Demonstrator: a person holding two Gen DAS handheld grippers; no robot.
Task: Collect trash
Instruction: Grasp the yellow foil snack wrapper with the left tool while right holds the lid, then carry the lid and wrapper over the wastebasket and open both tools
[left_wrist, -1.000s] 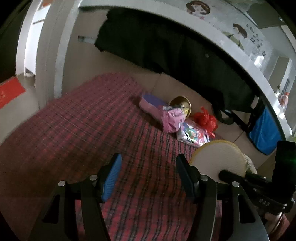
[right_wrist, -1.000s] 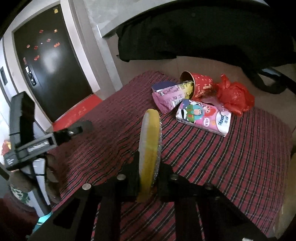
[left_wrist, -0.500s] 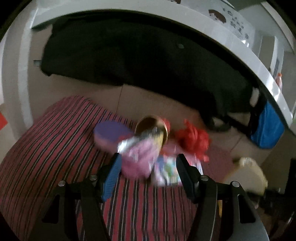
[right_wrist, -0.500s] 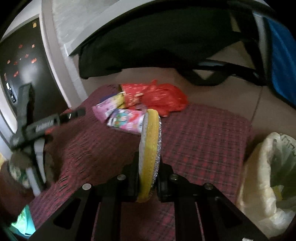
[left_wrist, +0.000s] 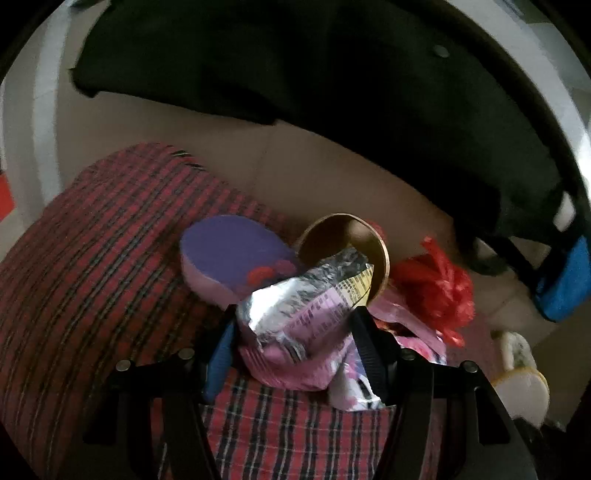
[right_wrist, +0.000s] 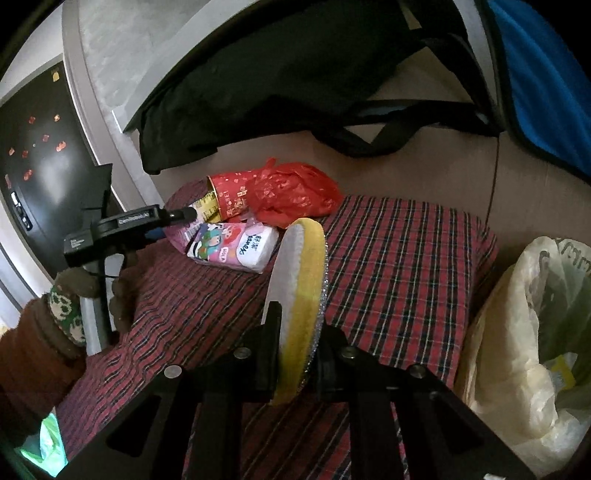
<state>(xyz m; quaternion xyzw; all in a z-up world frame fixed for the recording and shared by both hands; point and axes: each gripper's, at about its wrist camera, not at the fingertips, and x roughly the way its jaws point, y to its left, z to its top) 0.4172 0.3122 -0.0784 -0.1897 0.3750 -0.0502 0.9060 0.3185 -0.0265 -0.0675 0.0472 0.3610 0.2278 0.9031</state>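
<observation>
Right wrist view: my right claw (right_wrist: 295, 354) pinches a round yellow sponge (right_wrist: 301, 295), jaws opening; my left claw (left_wrist: 291, 339) is spread around a crinkly pink snack bag (left_wrist: 303, 325).

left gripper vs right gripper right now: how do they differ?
The left gripper is wide open around a crumpled pink snack bag lying on the plaid cloth; the right gripper pinches a round yellow sponge pad on edge, its jaws opening. The left reaches into the trash pile; the right is off beside the trash bag. Both point downward over the cloth.
</observation>
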